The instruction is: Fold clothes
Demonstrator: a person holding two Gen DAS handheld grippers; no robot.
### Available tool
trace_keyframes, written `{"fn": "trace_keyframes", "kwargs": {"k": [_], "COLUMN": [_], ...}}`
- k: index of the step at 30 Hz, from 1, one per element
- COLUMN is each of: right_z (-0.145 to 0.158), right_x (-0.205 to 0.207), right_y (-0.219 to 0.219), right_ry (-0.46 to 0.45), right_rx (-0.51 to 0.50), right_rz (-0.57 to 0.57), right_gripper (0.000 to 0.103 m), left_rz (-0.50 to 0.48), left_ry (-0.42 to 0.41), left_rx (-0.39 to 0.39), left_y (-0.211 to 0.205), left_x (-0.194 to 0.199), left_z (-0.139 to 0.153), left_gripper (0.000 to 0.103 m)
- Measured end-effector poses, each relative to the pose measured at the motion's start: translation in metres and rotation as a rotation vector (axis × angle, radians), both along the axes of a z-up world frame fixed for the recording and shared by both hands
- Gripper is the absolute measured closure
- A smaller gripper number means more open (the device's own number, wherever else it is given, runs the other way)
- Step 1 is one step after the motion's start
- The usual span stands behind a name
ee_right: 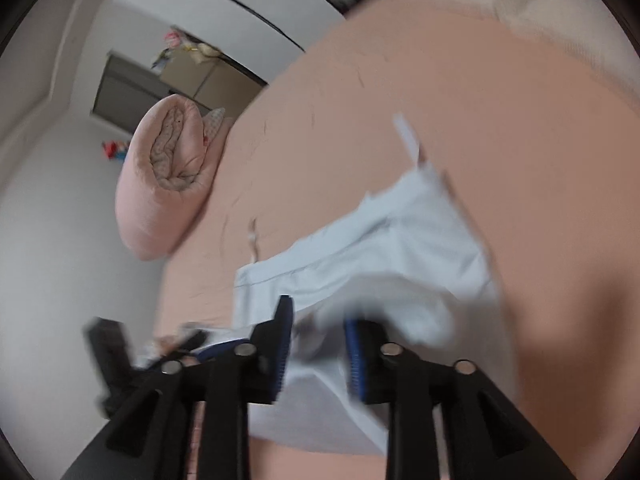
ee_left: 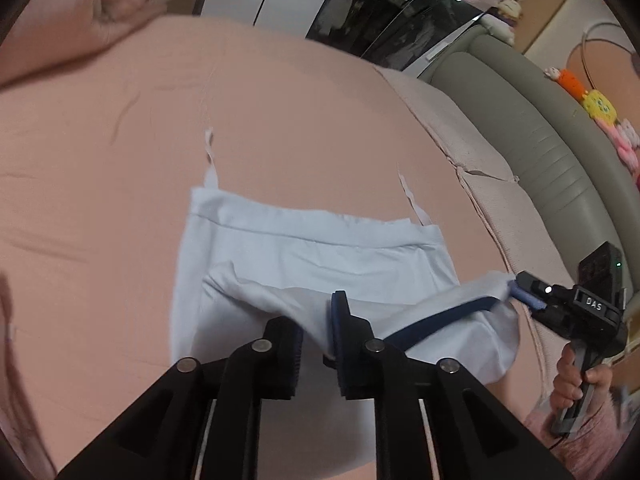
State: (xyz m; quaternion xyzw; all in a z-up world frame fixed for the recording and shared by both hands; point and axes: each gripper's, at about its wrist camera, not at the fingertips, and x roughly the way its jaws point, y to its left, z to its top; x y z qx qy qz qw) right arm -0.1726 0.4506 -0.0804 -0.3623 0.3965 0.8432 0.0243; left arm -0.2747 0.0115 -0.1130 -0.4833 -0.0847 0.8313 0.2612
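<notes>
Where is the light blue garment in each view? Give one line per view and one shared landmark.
Left wrist: light blue garment lies lower centre, ahead of the fingers.
Right wrist: lower centre-right, blurred, running under the fingers.
Shared landmark: its two thin straps on the pink sheet.

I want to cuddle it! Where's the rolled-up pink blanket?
In the right wrist view, the rolled pink blanket lies at the left edge of the bed, beyond the pale blue top.

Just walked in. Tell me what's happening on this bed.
A person is folding a pale blue strappy top on a pink bed sheet, with a handheld gripper in each hand. The near edge is folded up over the garment. The left gripper and right gripper both stand slightly open over that edge, cloth between the jaws.
</notes>
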Motion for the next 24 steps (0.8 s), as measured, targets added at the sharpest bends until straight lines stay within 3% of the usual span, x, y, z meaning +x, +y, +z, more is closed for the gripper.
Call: {"fn": "trace_keyframes", "kwargs": {"k": [1, 2, 4, 8, 10, 13, 15, 16, 17, 20, 22, 24], "right_z": [0.003, 0.004, 0.001, -0.008, -0.022, -0.043, -0.055, -0.059, -0.063, -0.064, -0.054, -0.040], "right_x": [-0.003, -0.009, -0.022, -0.025, -0.021, -0.003, 0.011, 0.021, 0.031, 0.057, 0.070, 0.079], "right_y": [-0.003, -0.003, 0.000, -0.011, -0.023, -0.030, -0.030, -0.029, -0.029, -0.029, -0.026, -0.021], "right_ry": [0.013, 0.003, -0.081, -0.172, -0.230, -0.311, -0.372, -0.376, -0.380, -0.389, -0.344, -0.245], "right_rx": [0.018, 0.019, 0.057, 0.198, 0.250, 0.342, 0.407, 0.392, 0.378, 0.363, 0.354, 0.338], "right_rz": [0.028, 0.060, 0.045, 0.064, 0.113, 0.130, 0.127, 0.135, 0.143, 0.177, 0.134, 0.047], "right_gripper": [0.054, 0.051, 0.051, 0.051, 0.051, 0.054, 0.054, 0.054, 0.054, 0.054, 0.054, 0.054], "left_rz": [0.003, -0.006, -0.036, -0.072, -0.091, -0.137, -0.093, -0.052, -0.005, 0.144, 0.074, 0.021], "left_ry": [-0.014, -0.046, -0.091, 0.066, 0.026, 0.015, 0.028, 0.031, 0.034, 0.056, 0.038, 0.081], "left_rx": [-0.008, -0.012, -0.015, -0.076, -0.142, -0.176, -0.304, -0.315, -0.303, -0.120, -0.045, -0.079], "left_y": [-0.002, -0.004, 0.001, 0.007, 0.005, -0.008, -0.020, -0.030, -0.042, -0.081, -0.081, -0.067], "left_x": [-0.003, -0.009, -0.019, -0.011, -0.002, 0.025, 0.039, 0.043, 0.048, 0.067, 0.074, 0.078], "left_z": [-0.004, -0.010, -0.015, 0.007, -0.006, -0.035, -0.057, -0.062, -0.063, -0.051, -0.054, -0.057], "left_gripper": [0.075, 0.066, 0.066, 0.063, 0.063, 0.063, 0.063, 0.063, 0.063, 0.063, 0.063, 0.063]}}
